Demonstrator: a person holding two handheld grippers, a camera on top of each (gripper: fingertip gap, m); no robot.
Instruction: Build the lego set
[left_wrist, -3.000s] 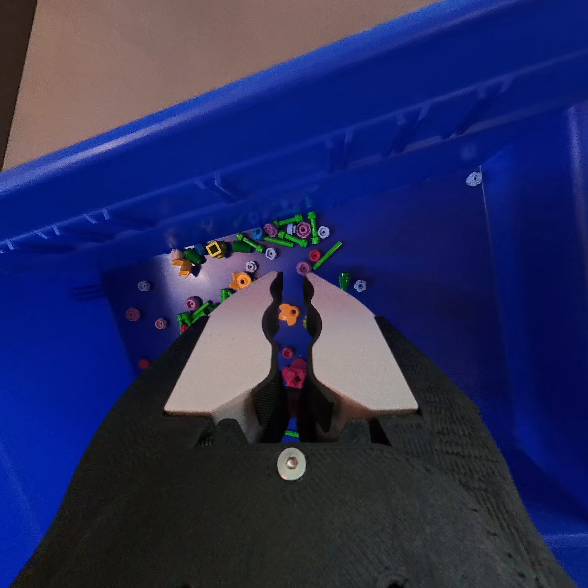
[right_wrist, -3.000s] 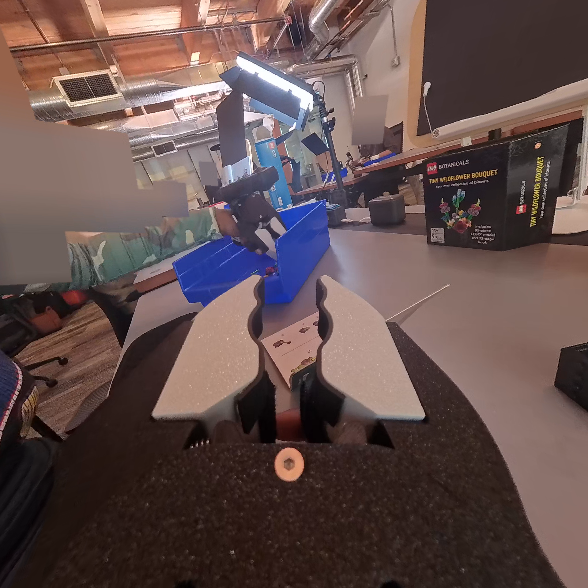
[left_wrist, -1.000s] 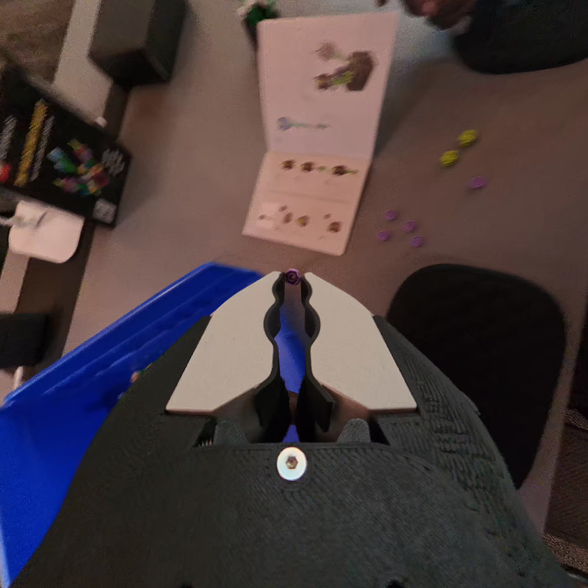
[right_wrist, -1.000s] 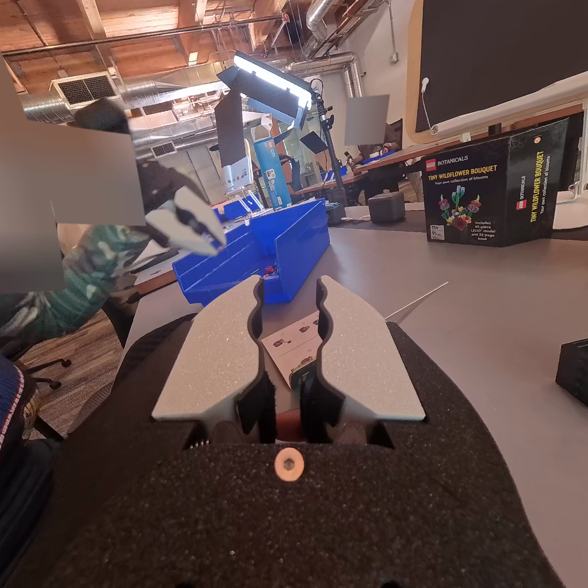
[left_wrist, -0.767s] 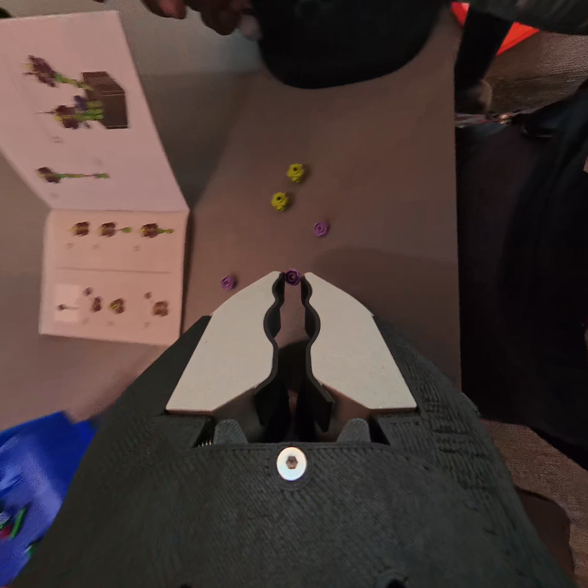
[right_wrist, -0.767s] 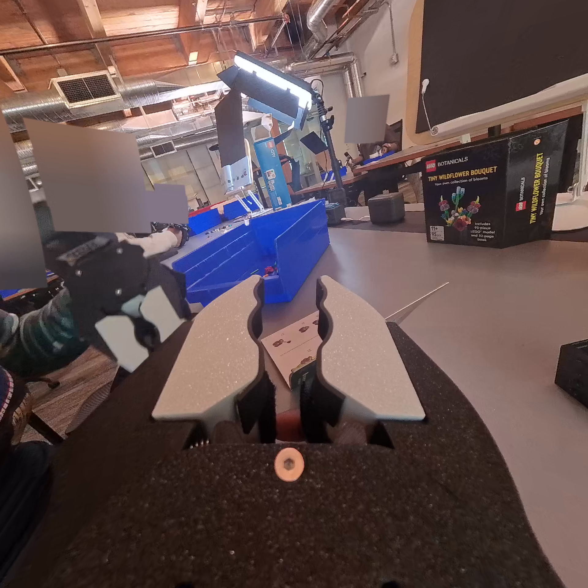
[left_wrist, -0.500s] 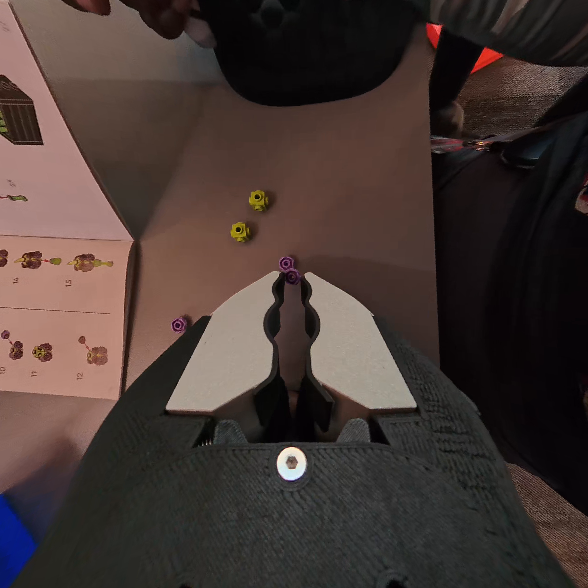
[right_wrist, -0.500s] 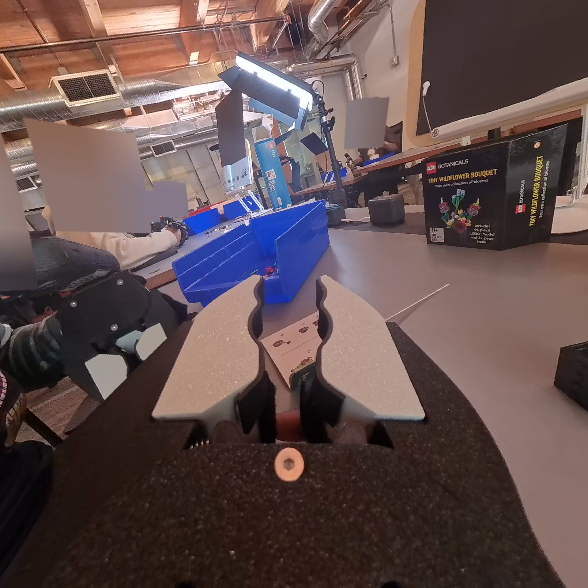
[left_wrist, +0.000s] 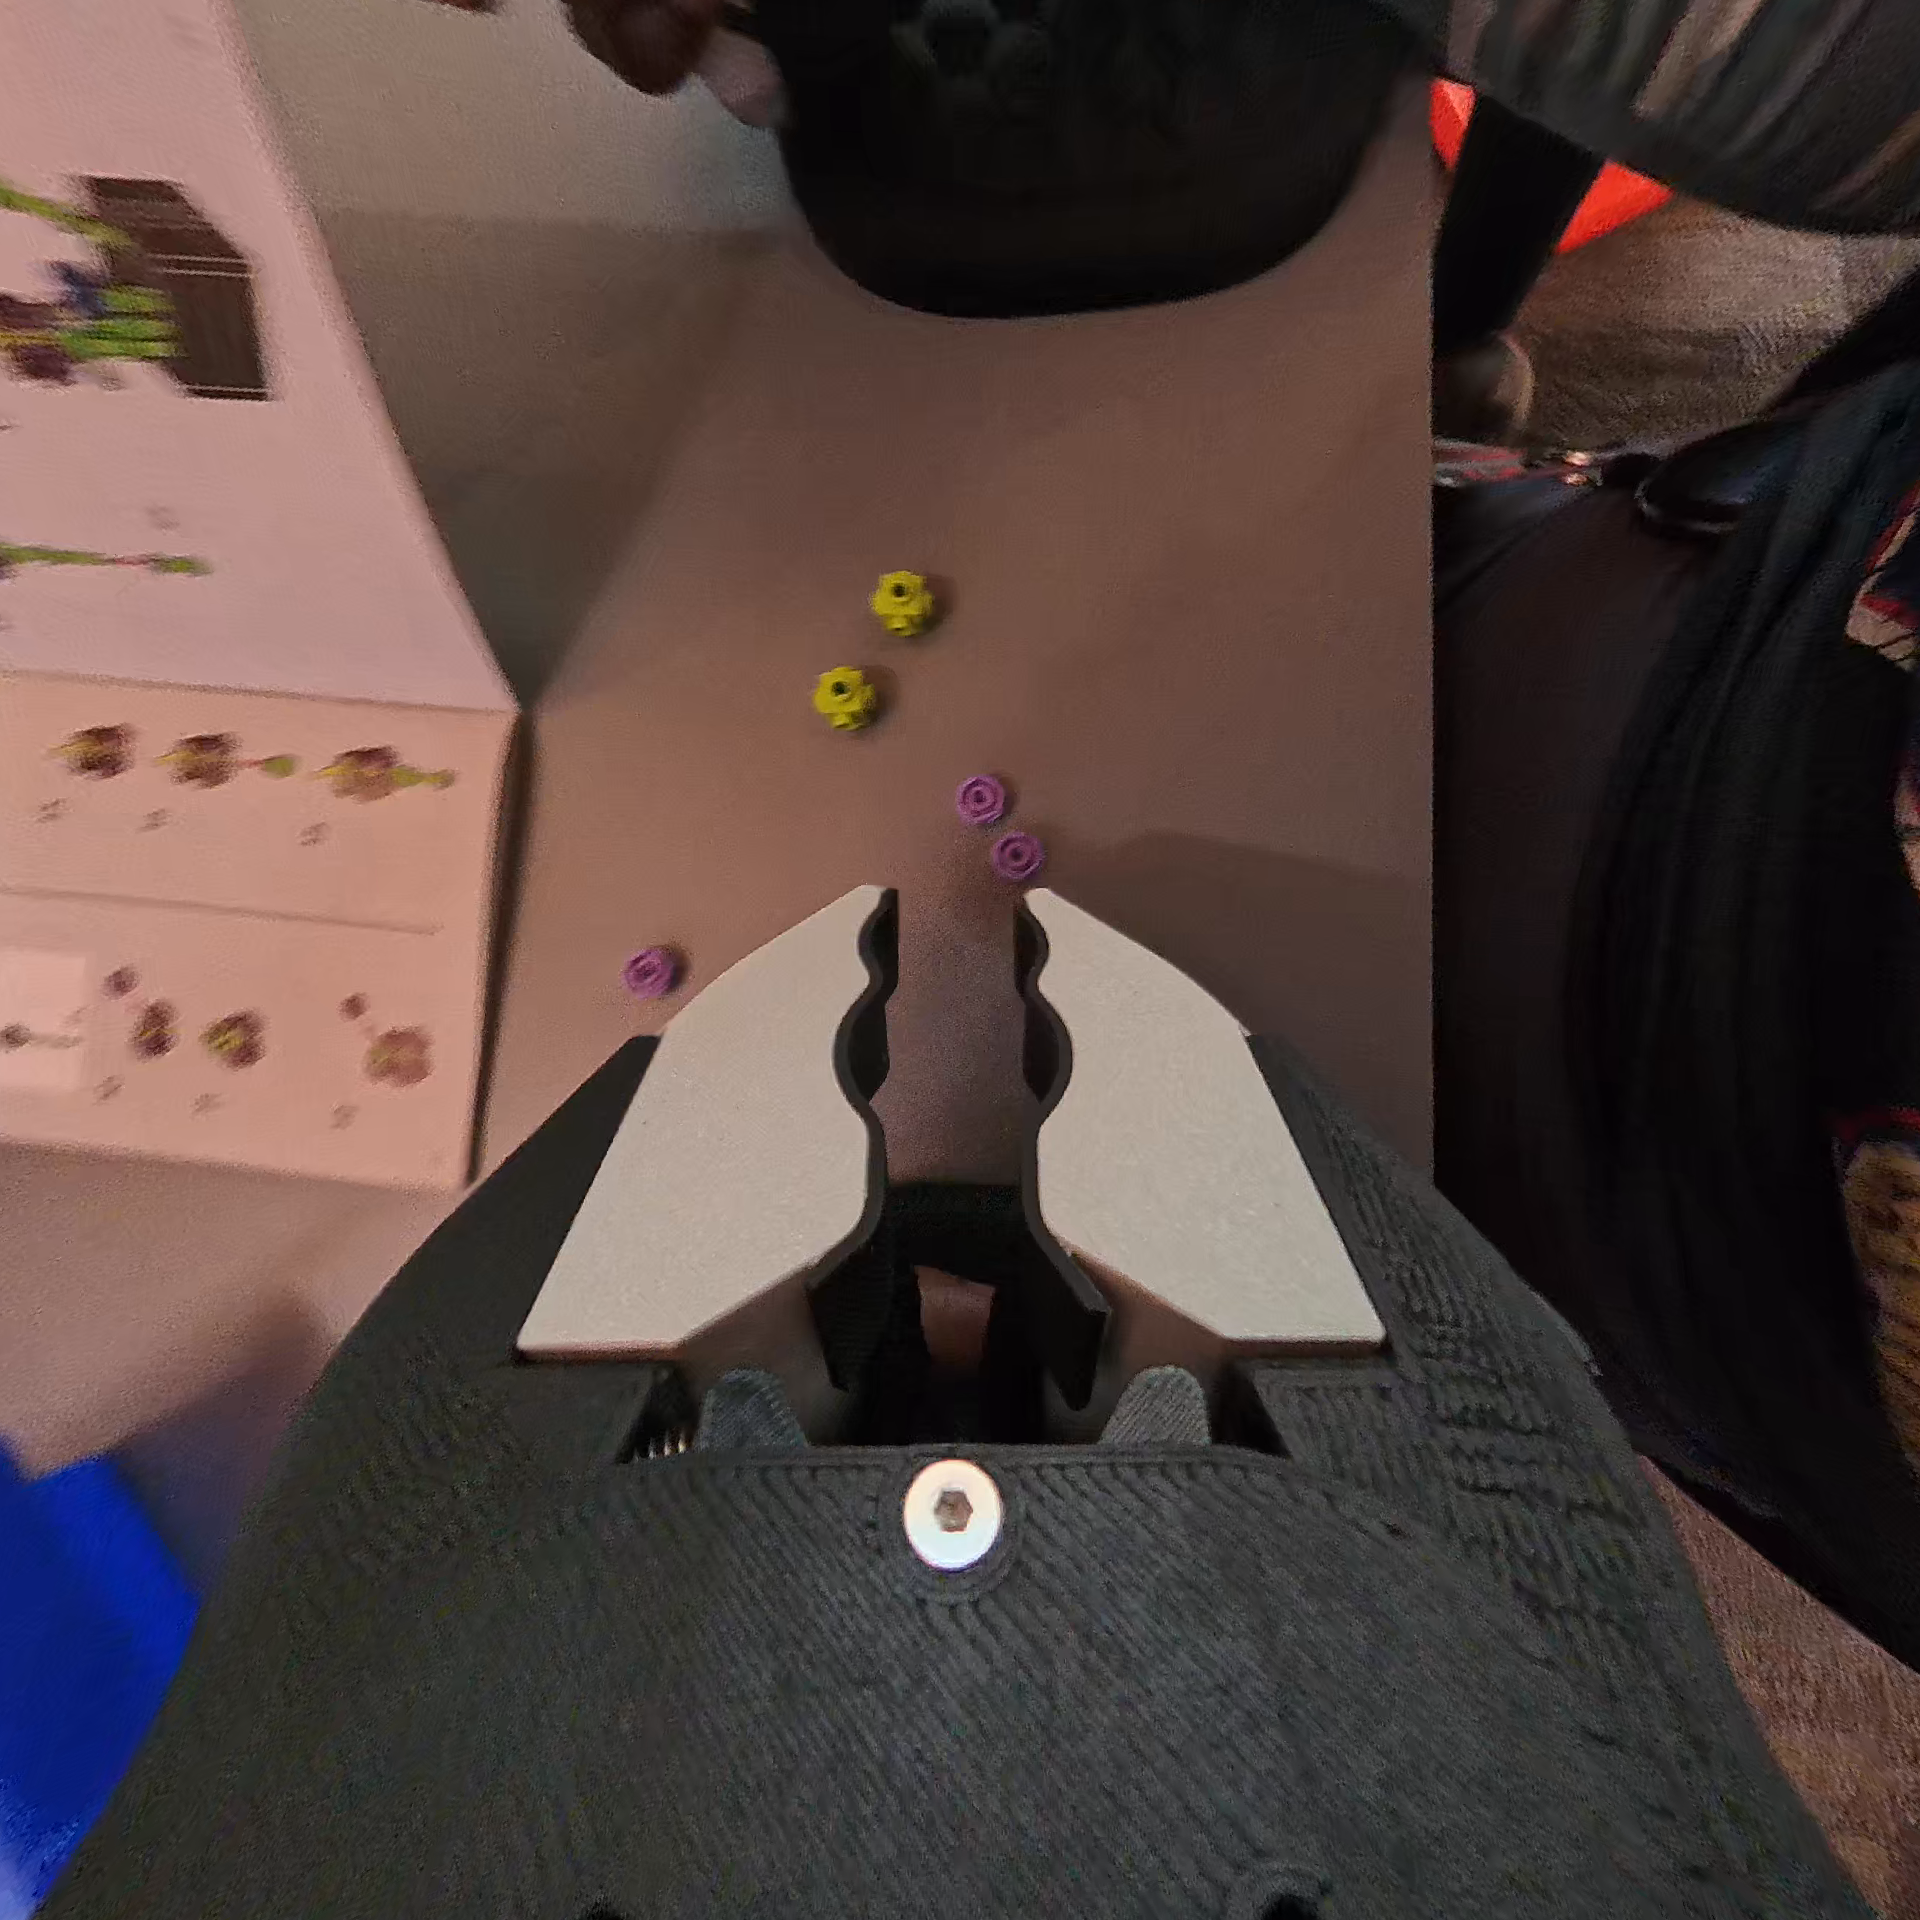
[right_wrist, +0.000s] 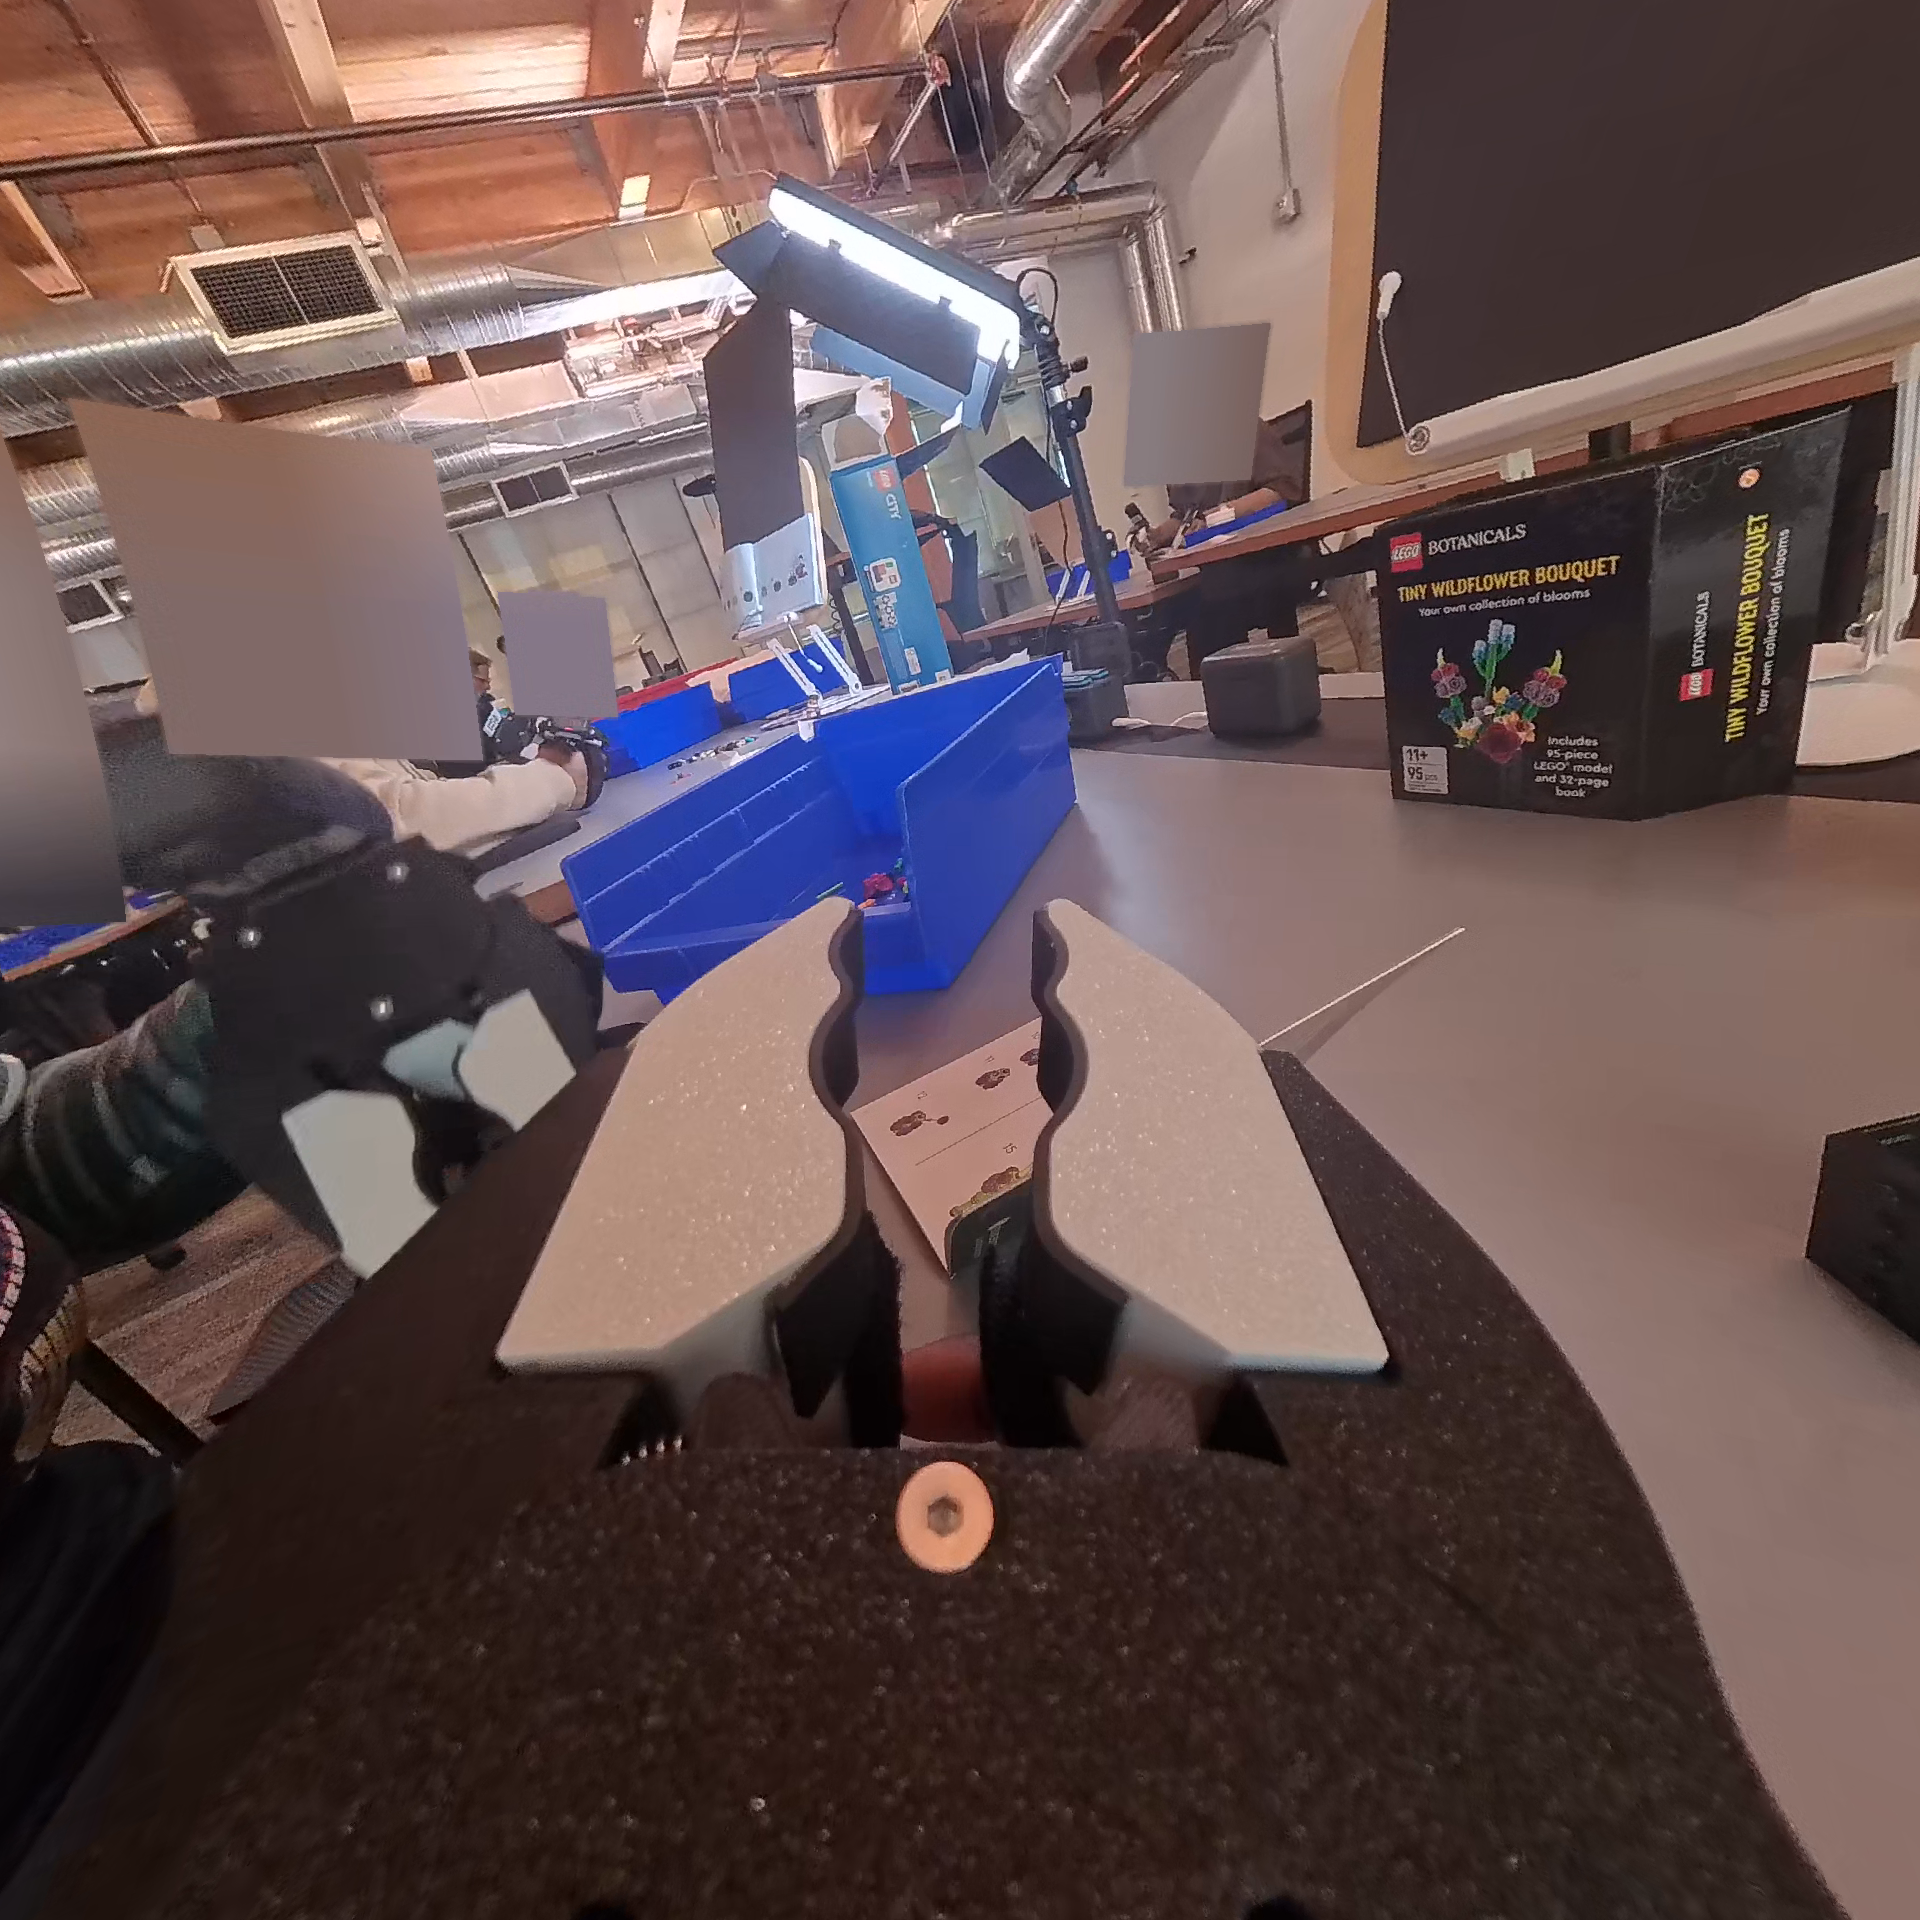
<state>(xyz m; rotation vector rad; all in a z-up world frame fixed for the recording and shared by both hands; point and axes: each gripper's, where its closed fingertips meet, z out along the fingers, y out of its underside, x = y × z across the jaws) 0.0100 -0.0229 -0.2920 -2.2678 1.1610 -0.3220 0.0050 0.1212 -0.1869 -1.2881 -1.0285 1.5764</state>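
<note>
Left hand-held gripper (left_wrist: 956, 904) is hovering over the matte grey tabletop (left_wrist: 1195, 623), jaws apart and empty; small round purple studs (left_wrist: 1016, 856) are lying just beyond its tips, knobbly yellow pieces (left_wrist: 844, 698) farther on. Right hand-held gripper (right_wrist: 948, 914) is resting with jaws apart, gripping nothing, facing the glossy blue plastic bin (right_wrist: 977, 790) and the folded paper booklet (right_wrist: 966, 1122).

A lit studio light (right_wrist: 894, 281) on a stand (right_wrist: 1081, 520) rises behind the grey table (right_wrist: 1558, 987); a small grey case (right_wrist: 1259, 686) sits at the table's far edge.
</note>
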